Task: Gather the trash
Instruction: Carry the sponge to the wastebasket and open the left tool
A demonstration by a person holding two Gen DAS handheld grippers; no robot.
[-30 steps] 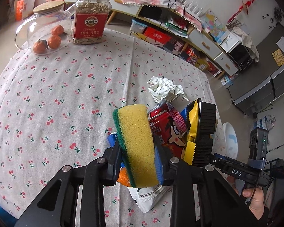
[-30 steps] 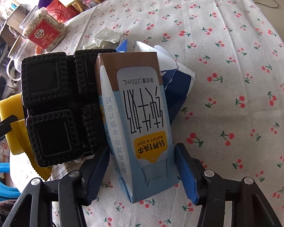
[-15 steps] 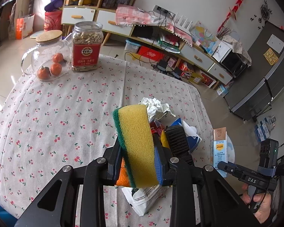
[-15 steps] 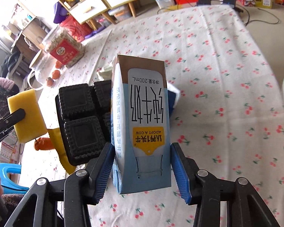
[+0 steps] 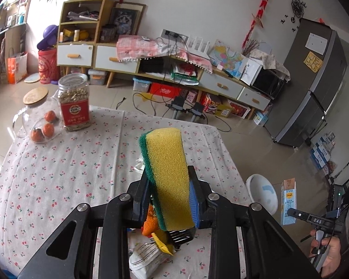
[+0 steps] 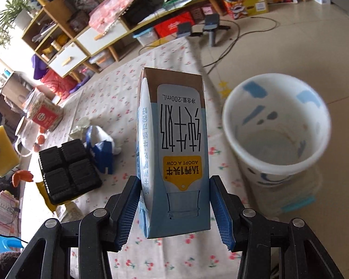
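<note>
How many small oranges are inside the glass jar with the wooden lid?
3. In the glass jar, one orange sits highest, one is below it, and one is lowest, to the left. More may be hidden behind them.

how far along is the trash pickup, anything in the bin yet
Nothing looks done: the white bin beside the table looks empty. In hand: the right gripper holds the milk carton up near the bin's mouth, and the left gripper clamps a yellow sponge. Still on the table: black tray, blue wrapper, crumpled paper and orange peel.
</note>
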